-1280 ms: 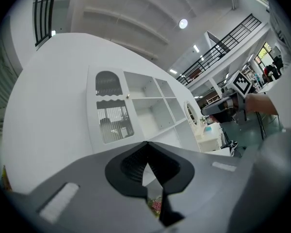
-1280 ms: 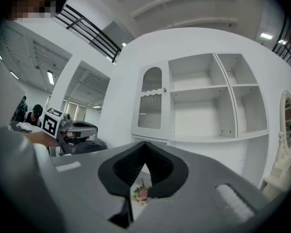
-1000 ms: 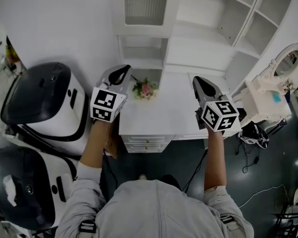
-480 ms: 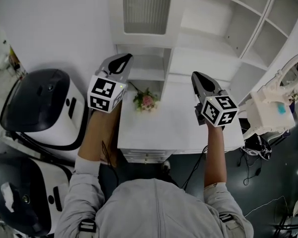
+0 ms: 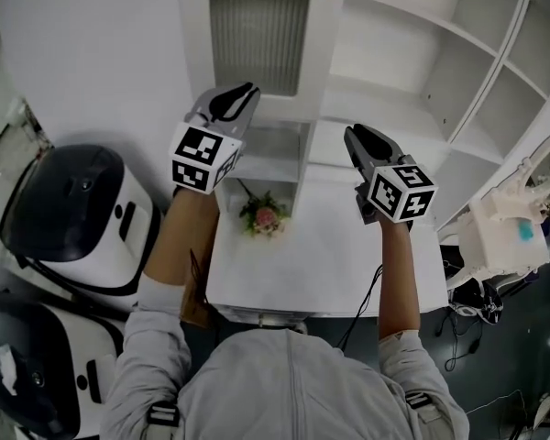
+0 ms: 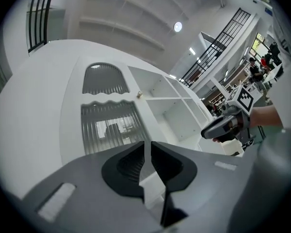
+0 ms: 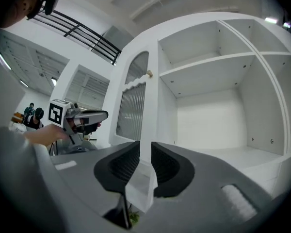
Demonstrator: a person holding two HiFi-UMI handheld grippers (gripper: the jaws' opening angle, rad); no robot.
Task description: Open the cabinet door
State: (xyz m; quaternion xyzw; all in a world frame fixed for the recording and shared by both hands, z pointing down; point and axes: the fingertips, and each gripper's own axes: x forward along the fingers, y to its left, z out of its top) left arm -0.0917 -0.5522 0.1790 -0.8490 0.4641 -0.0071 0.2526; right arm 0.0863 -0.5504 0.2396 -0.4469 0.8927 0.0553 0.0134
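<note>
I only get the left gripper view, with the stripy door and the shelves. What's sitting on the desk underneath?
Observer: A little bunch of pink flowers sits on the white desk top, near the back.
Child: Is the other claw holding something?
Observer: No. The right claw is empty. Its jaws are opening, with only air between them.
Child: What's beside the desk?
Observer: Two big black-and-white machines stand at its left side in the head view.
</note>
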